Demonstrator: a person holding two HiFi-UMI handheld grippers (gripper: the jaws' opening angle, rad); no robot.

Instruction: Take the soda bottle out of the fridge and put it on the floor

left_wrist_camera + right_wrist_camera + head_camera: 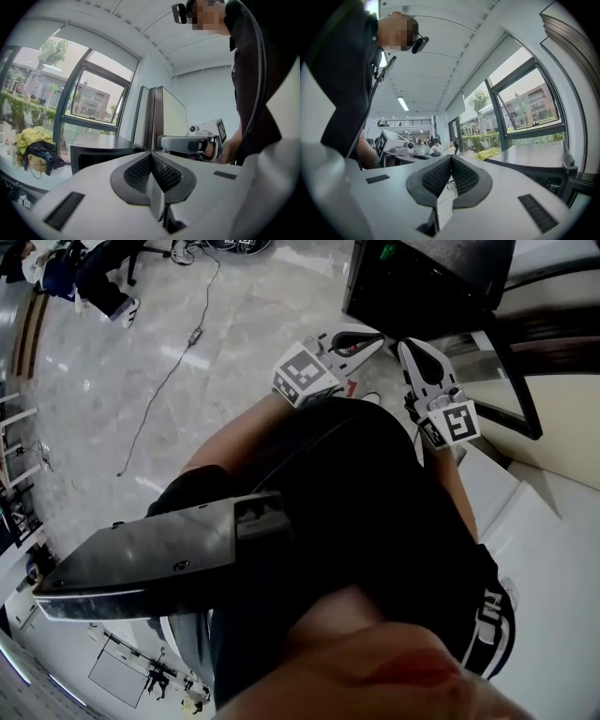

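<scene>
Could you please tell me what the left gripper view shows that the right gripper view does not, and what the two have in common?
Only the left gripper view: the right gripper held alongside, a dark bag with yellow cloth by the glass, and tall upright panels.
Only the right gripper view: the left gripper, a ceiling strip light and seated people far back in the room.
Both: that gripper's own jaws together with nothing between them, a large window onto greenery and buildings, and the person leaning over.
</scene>
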